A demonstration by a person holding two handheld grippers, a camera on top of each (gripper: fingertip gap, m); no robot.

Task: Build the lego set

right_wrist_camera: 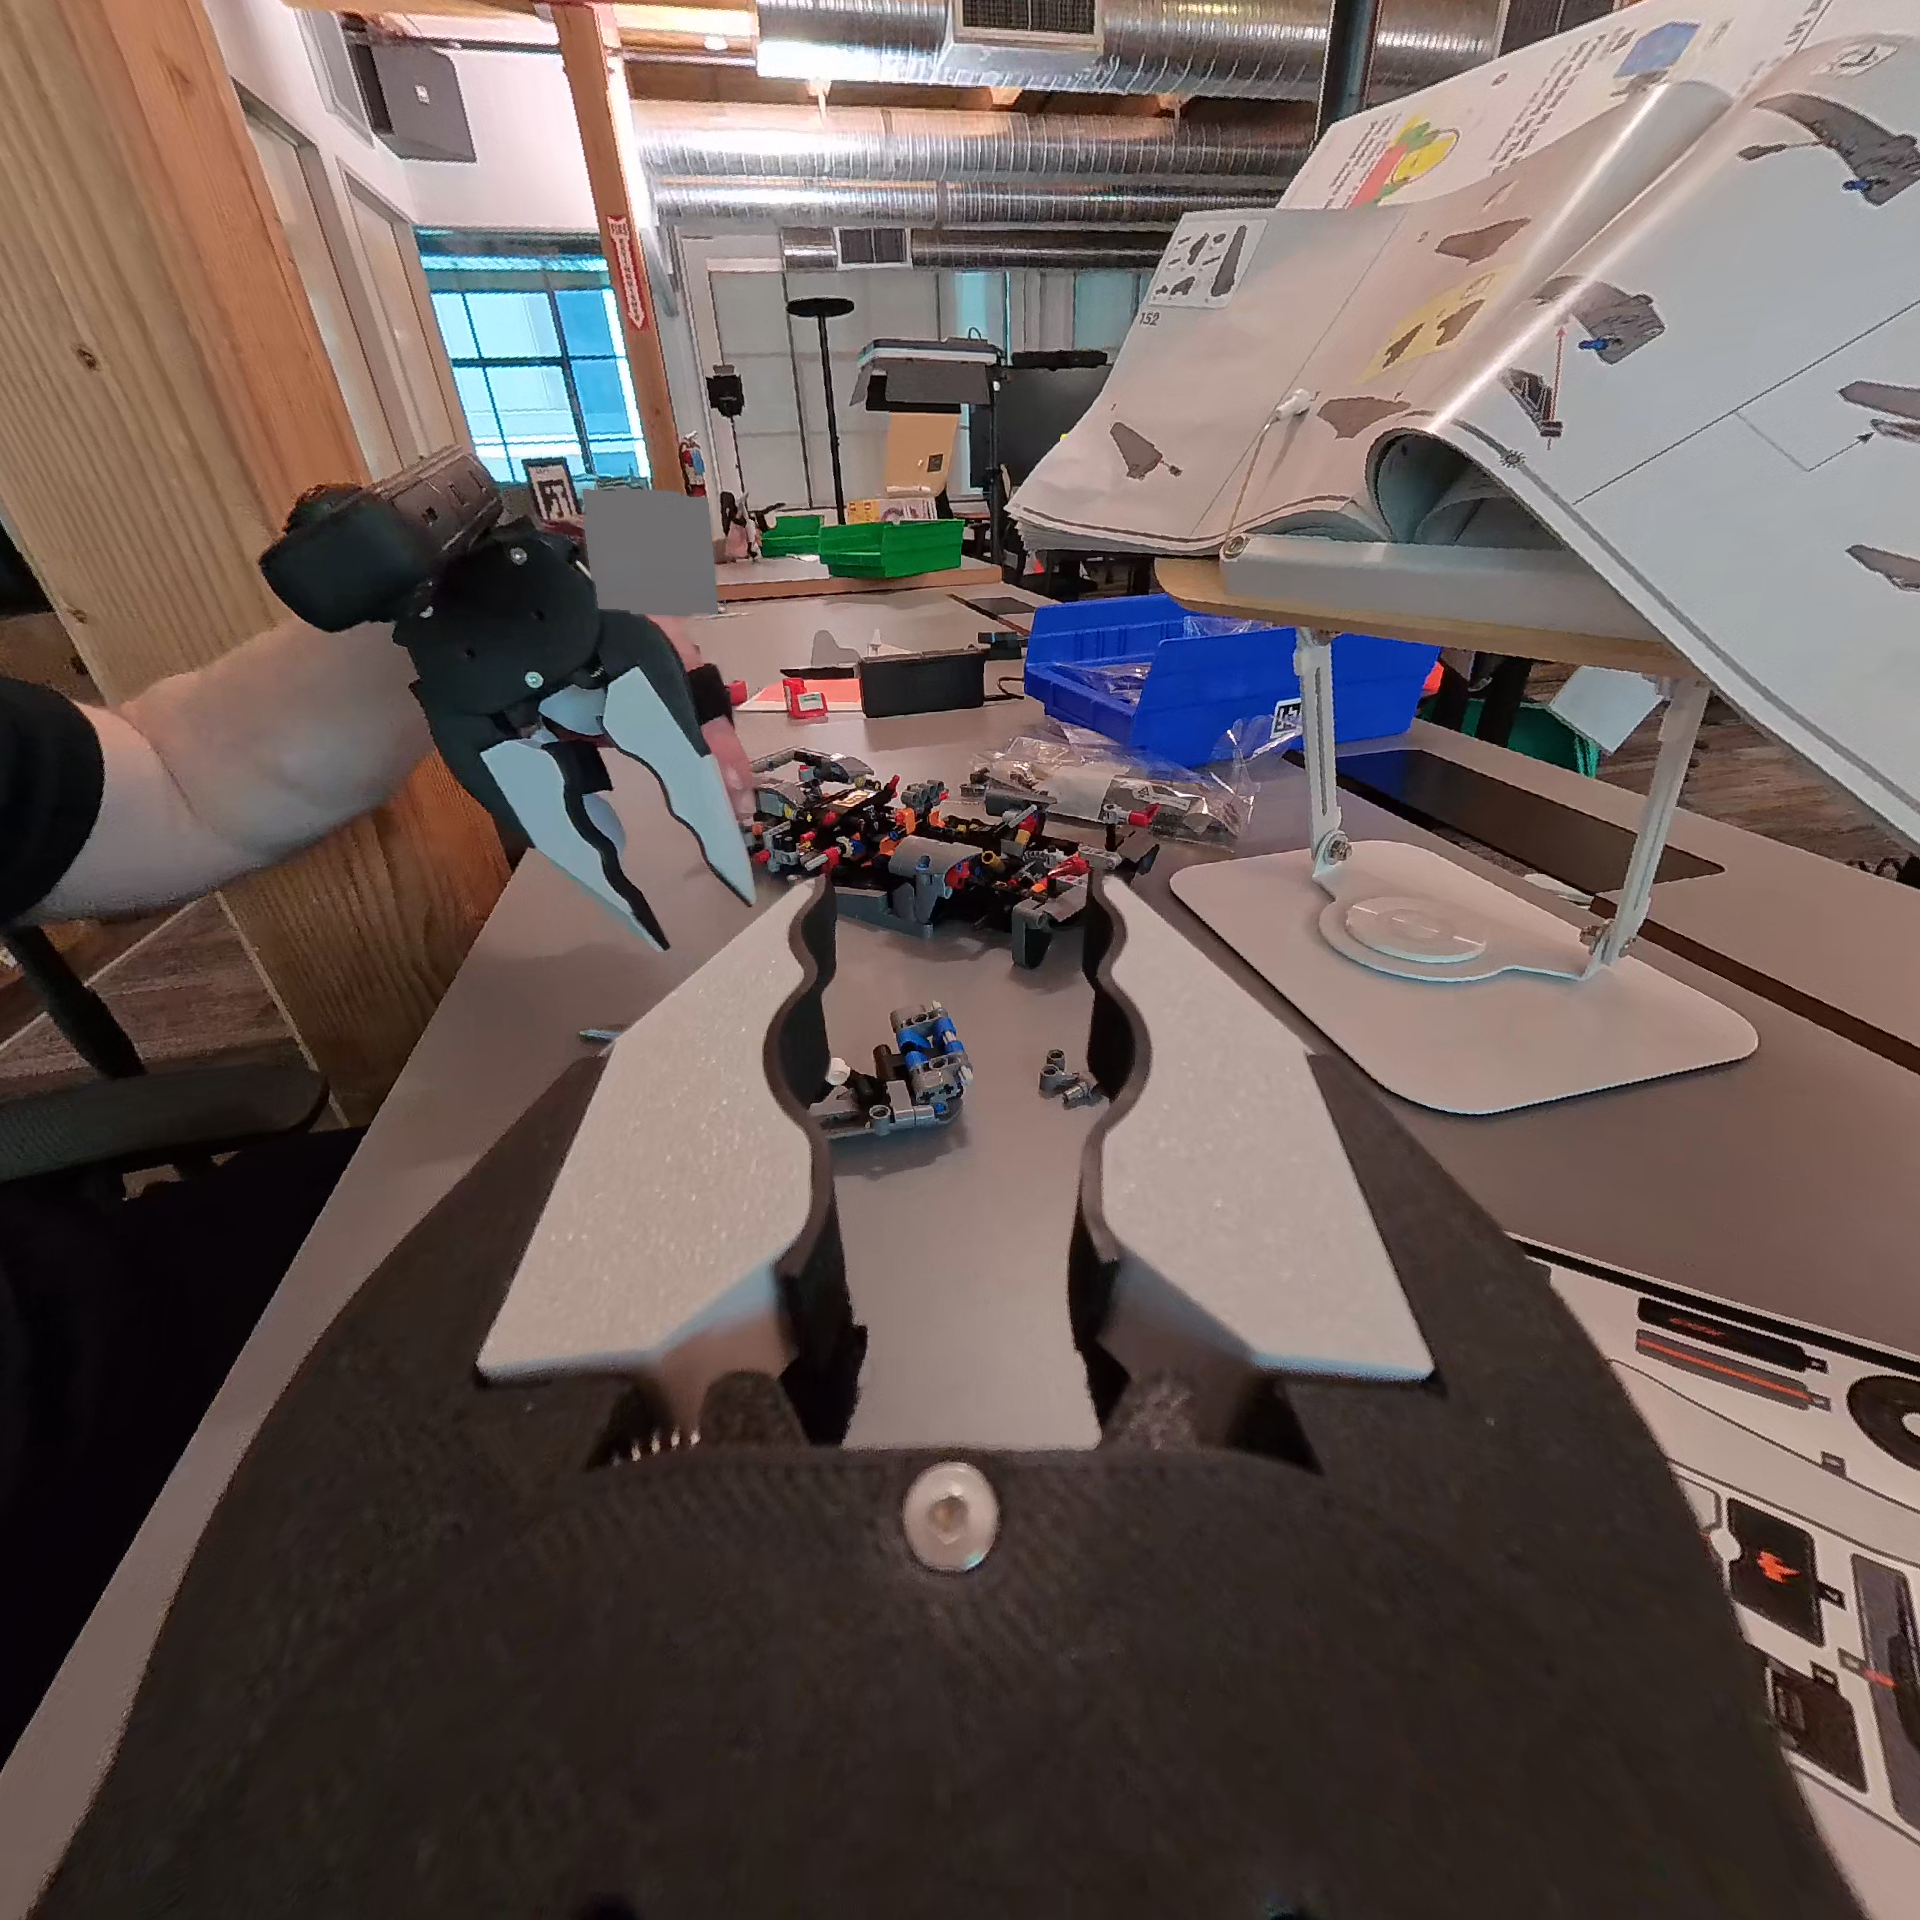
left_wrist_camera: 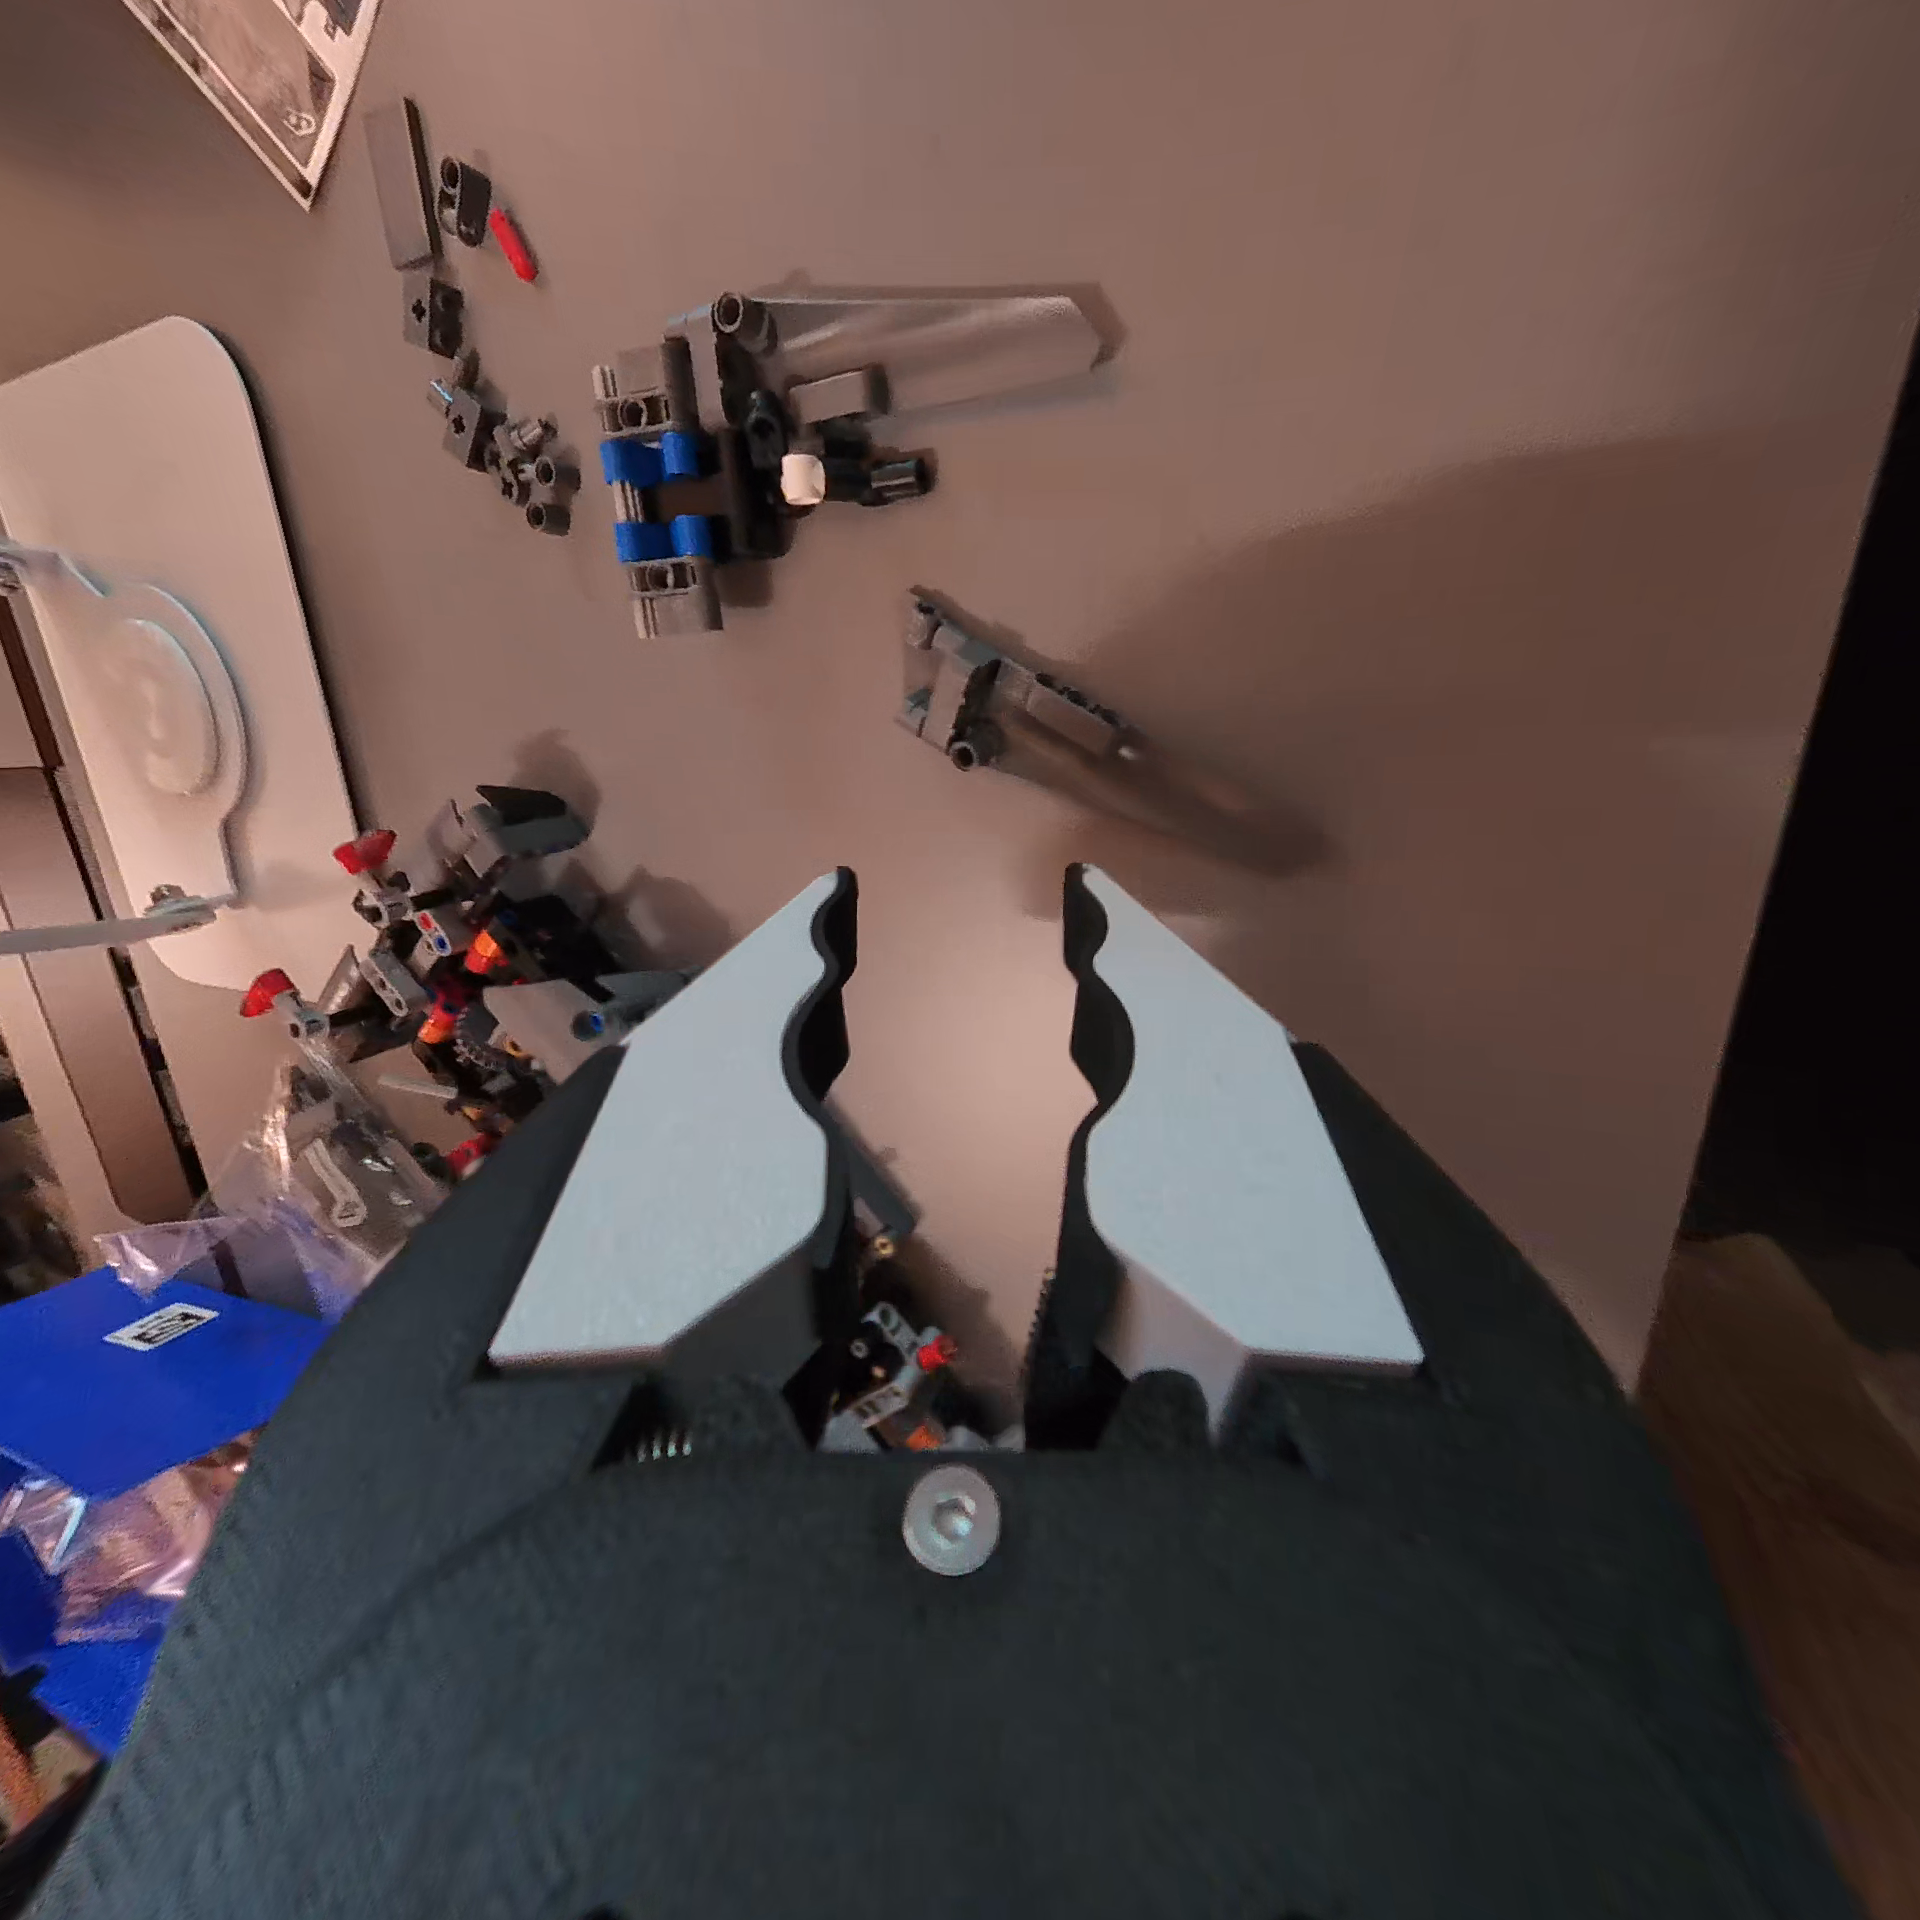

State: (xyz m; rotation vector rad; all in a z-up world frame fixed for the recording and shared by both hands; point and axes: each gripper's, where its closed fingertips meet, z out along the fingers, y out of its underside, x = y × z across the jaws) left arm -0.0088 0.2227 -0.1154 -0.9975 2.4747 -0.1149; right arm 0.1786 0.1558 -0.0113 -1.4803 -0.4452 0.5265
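A small grey and blue lego subassembly [left_wrist_camera: 681, 473] [right_wrist_camera: 914, 1070] lies on the grey table. A long grey wing panel [left_wrist_camera: 935, 343] lies beside it, and a second grey wedge piece [left_wrist_camera: 1039, 717] lies nearer. The big multicoloured chassis [left_wrist_camera: 468, 966] [right_wrist_camera: 935, 842] sits farther along the table. My left gripper [left_wrist_camera: 961, 904] is open and empty above the table, short of the wedge piece; it also shows in the right wrist view [right_wrist_camera: 701, 914], held in a hand. My right gripper [right_wrist_camera: 961, 914] is open and empty, with the subassembly seen between its fingers.
Loose small grey parts [left_wrist_camera: 509, 457] [right_wrist_camera: 1065, 1075] lie near the subassembly. An open instruction booklet [right_wrist_camera: 1455, 364] rests on a white stand [right_wrist_camera: 1455, 997]. Plastic bags [right_wrist_camera: 1122, 790], a blue bin [right_wrist_camera: 1195, 665] and a sticker sheet [right_wrist_camera: 1787, 1507] are around. The table edge [left_wrist_camera: 1766, 831] is close. The tips of one gripper are about 25 centimeters away from the tips of the other.
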